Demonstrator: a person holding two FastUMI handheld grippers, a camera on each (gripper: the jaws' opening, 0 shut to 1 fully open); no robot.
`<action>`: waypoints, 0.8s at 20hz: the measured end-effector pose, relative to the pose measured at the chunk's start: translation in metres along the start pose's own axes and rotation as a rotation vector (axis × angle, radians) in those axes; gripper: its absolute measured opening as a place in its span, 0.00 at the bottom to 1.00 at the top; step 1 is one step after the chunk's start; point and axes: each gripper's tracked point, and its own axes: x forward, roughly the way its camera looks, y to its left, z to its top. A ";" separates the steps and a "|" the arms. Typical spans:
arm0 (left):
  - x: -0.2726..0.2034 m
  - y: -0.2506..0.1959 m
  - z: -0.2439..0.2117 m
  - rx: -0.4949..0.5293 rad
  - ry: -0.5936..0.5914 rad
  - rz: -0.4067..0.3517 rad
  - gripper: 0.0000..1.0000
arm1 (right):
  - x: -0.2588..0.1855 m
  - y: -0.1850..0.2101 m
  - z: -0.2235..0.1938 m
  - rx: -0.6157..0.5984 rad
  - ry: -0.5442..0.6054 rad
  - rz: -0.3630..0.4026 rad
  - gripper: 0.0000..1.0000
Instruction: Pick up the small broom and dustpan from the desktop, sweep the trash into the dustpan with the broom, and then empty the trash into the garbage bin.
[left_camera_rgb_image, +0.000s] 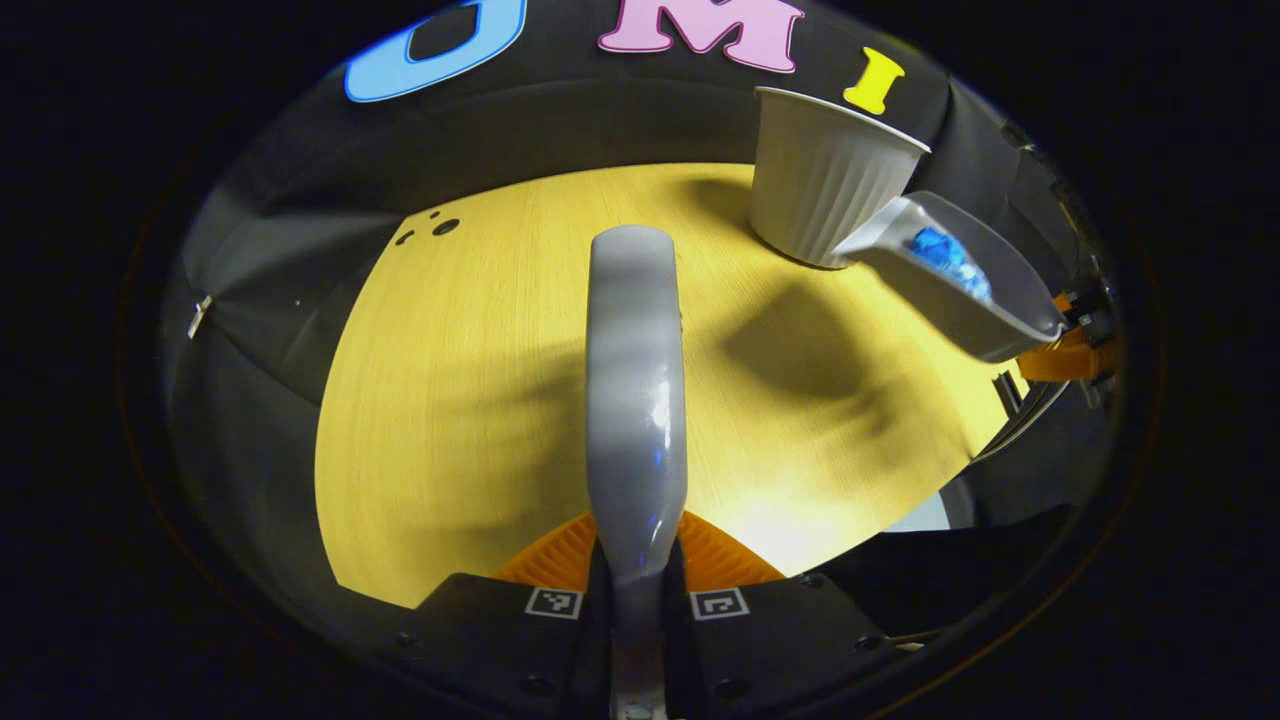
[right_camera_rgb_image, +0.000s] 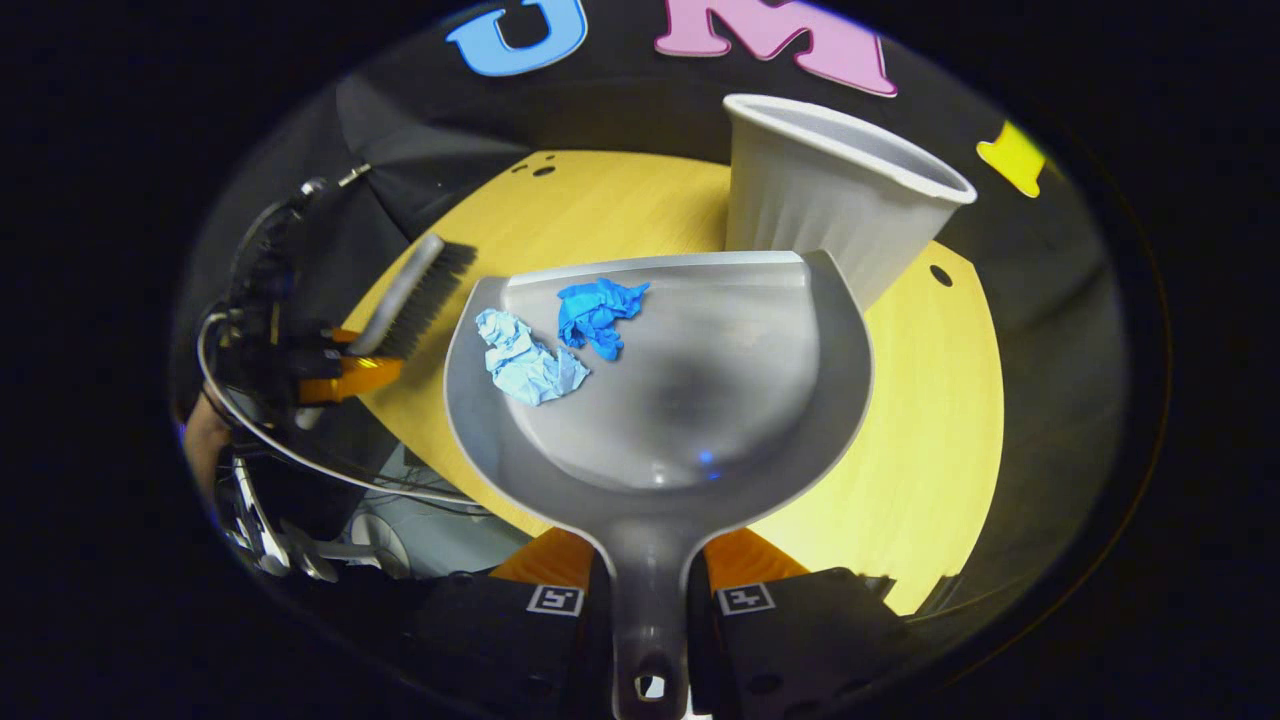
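Observation:
My left gripper (left_camera_rgb_image: 637, 565) is shut on the grey broom (left_camera_rgb_image: 636, 400), whose back runs straight ahead over the yellow desktop (left_camera_rgb_image: 450, 400). My right gripper (right_camera_rgb_image: 650, 575) is shut on the handle of the grey dustpan (right_camera_rgb_image: 700, 400), held above the desk. Two crumpled paper scraps lie in the pan: a dark blue one (right_camera_rgb_image: 597, 315) and a pale blue one (right_camera_rgb_image: 525, 360). The pan's front lip is close to the white ribbed bin (right_camera_rgb_image: 830, 210). In the left gripper view the dustpan (left_camera_rgb_image: 960, 285) hangs at the right beside the bin (left_camera_rgb_image: 825, 185). The broom (right_camera_rgb_image: 415, 295) shows at the left of the right gripper view.
The round yellow desktop (right_camera_rgb_image: 930, 420) ends at the black booth wall behind the bin. Small dark holes (left_camera_rgb_image: 445, 227) mark the far left of the desk. Cables and a person's hand (right_camera_rgb_image: 205, 440) sit at the left of the right gripper view.

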 end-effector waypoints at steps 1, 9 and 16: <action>-0.002 -0.002 0.002 -0.009 0.003 -0.001 0.28 | 0.004 -0.003 -0.001 -0.018 -0.004 0.004 0.33; 0.016 -0.030 0.006 -0.135 0.046 0.020 0.25 | -0.039 -0.023 0.045 0.134 -0.103 0.106 0.34; 0.019 -0.039 0.012 -0.211 0.082 0.044 0.22 | -0.058 -0.099 0.111 0.090 -0.214 0.030 0.34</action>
